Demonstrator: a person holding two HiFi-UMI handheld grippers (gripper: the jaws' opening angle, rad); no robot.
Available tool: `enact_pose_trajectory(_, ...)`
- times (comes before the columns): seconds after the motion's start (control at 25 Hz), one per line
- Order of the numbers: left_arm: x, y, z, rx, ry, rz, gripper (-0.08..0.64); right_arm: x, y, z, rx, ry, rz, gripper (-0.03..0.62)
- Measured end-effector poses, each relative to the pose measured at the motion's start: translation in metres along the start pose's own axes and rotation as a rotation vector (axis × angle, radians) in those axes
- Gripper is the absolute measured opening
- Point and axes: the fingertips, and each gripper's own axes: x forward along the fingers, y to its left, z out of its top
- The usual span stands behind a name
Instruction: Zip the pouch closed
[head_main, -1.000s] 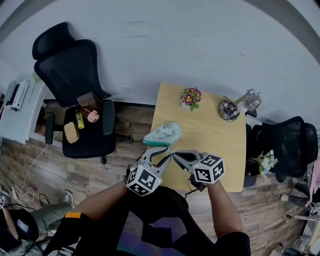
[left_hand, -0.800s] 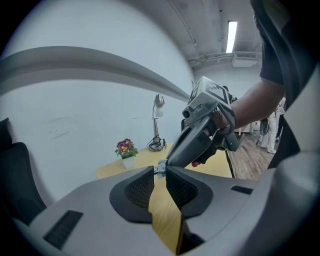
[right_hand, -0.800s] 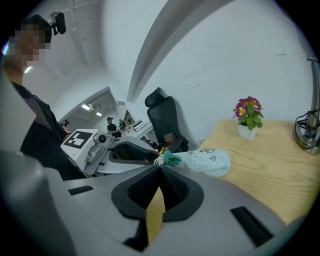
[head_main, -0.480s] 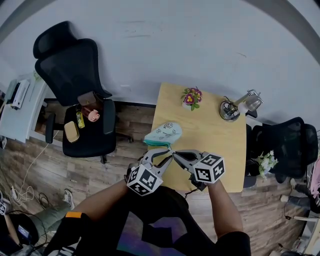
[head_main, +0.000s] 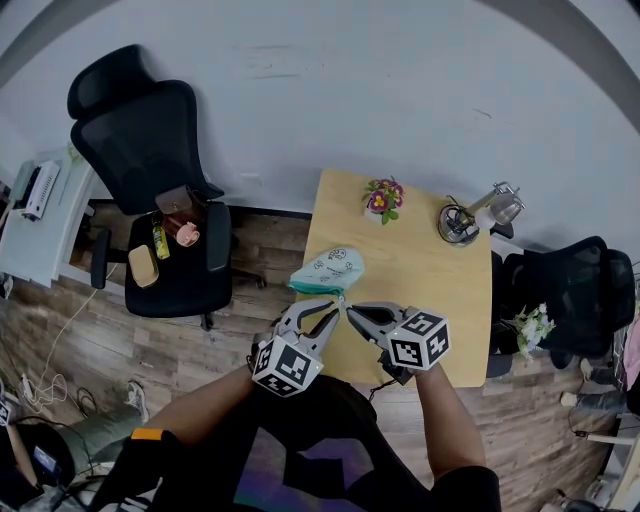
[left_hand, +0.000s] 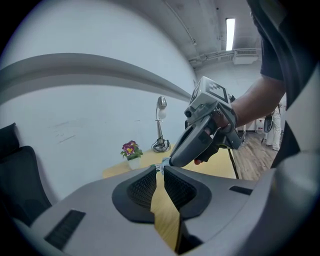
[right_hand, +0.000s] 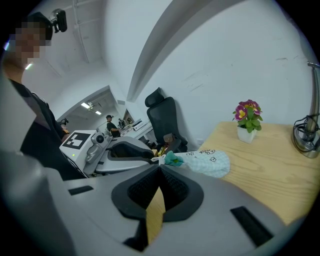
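A mint pouch (head_main: 332, 266) with dark print and a teal near edge lies at the left edge of the wooden table (head_main: 430, 270). My left gripper (head_main: 336, 300) and right gripper (head_main: 346, 306) meet tip to tip at its near end. In the right gripper view the pouch (right_hand: 207, 163) stretches away from my shut right gripper (right_hand: 160, 166), and the left gripper (right_hand: 151, 159) pinches a small white tab at the teal corner. In the left gripper view my left gripper (left_hand: 159, 169) is shut on a pale bit of pouch (left_hand: 160, 164), with the right gripper (left_hand: 172, 161) touching it.
A potted flower (head_main: 382, 195) and a desk lamp (head_main: 470, 215) stand at the table's far side. A black office chair (head_main: 150, 160) with small items on its seat is to the left. Another chair (head_main: 565, 285) is to the right.
Almost nothing has changed. Both grippers stay pinched at the pouch's near end, and the pouch has crept a little to the right.
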Motion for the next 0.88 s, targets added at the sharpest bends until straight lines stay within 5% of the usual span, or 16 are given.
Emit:
enact_pose_trajectory(0.6, 0.0, 0.003, -0.005, -0.014, 0.013, 0.01, 0.014, 0.003, 0.007, -0.006, -0.018, 0.022, -0.001, 0.018)
enact_pose_trajectory(0.88, -0.001, 0.009, -0.019, -0.085, 0.034, 0.001, 0.011, 0.001, 0.002, -0.014, -0.01, 0.031, -0.032, 0.017)
